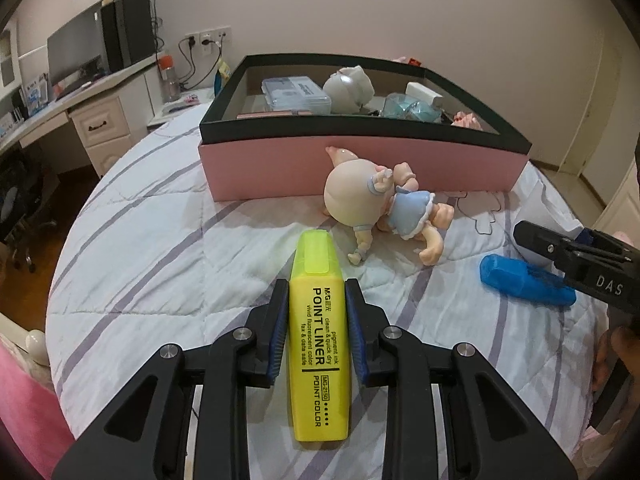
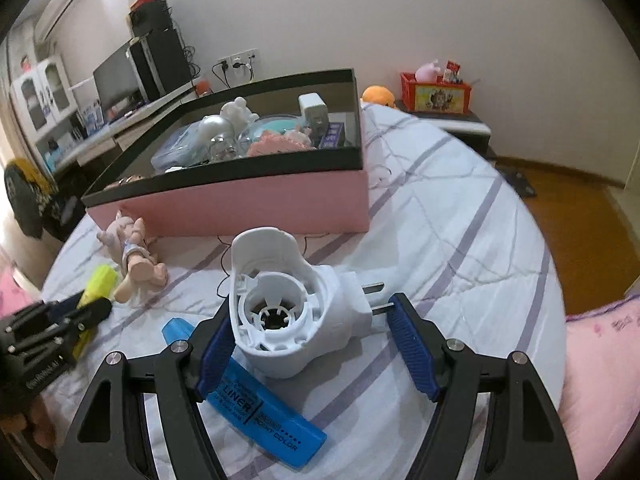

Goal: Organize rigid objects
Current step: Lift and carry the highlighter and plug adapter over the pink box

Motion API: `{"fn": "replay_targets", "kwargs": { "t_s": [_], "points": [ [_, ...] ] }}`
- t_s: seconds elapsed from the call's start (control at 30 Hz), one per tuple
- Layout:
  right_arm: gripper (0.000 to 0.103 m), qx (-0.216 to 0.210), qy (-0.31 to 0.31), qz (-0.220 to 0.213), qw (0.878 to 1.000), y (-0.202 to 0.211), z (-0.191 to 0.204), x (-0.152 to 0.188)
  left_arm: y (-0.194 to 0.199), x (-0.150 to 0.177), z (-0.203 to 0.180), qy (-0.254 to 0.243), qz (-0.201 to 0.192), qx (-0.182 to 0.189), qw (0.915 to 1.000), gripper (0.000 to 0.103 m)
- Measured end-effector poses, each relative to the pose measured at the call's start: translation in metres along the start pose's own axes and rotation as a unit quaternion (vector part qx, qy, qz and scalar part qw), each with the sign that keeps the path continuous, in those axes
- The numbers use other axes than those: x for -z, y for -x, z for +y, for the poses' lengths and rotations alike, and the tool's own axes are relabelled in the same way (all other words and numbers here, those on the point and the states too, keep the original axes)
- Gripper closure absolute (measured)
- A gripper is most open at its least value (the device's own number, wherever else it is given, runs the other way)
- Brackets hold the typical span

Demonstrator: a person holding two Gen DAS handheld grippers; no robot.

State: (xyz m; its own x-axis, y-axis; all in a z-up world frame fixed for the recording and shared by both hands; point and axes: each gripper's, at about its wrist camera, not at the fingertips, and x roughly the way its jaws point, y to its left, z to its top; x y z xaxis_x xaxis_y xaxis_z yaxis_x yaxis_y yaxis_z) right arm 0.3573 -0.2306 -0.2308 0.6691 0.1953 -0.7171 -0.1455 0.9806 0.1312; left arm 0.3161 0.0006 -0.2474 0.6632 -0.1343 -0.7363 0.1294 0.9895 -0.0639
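Note:
My left gripper [image 1: 317, 300] is shut on a yellow highlighter [image 1: 318, 344] lying on the quilt. My right gripper [image 2: 312, 320] holds a white plug-in device [image 2: 296, 308] between its pads; the left pad touches the body and the right pad meets the plug prongs. A blue highlighter [image 2: 260, 404] lies under it, and shows in the left wrist view [image 1: 524, 280]. A doll [image 1: 384, 208] lies in front of the pink box [image 1: 340, 168], which holds several items. The doll shows in the right wrist view [image 2: 132, 252], as does the box [image 2: 248, 200].
The quilt covers a bed [image 1: 140, 264]. A desk with a monitor [image 1: 76, 52] stands at the far left. A red crate with toys [image 2: 436, 92] sits on a low stand beyond the bed. Wooden floor [image 2: 580, 232] lies to the right.

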Motion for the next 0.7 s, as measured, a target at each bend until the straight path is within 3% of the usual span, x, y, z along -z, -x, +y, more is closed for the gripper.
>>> {"fn": "replay_targets", "kwargs": {
  "t_s": [0.27,0.7],
  "points": [
    [0.029,0.019,0.016,-0.055,0.998,0.030,0.010,0.002,0.033,-0.002,0.004,0.009,-0.053,0.004,0.9986,0.076],
    [0.029,-0.015,0.060,-0.143,0.988,0.100,0.063,-0.009,0.114,-0.015,-0.014,-0.015,-0.158,-0.020,0.9871,0.076]
  ]
}}
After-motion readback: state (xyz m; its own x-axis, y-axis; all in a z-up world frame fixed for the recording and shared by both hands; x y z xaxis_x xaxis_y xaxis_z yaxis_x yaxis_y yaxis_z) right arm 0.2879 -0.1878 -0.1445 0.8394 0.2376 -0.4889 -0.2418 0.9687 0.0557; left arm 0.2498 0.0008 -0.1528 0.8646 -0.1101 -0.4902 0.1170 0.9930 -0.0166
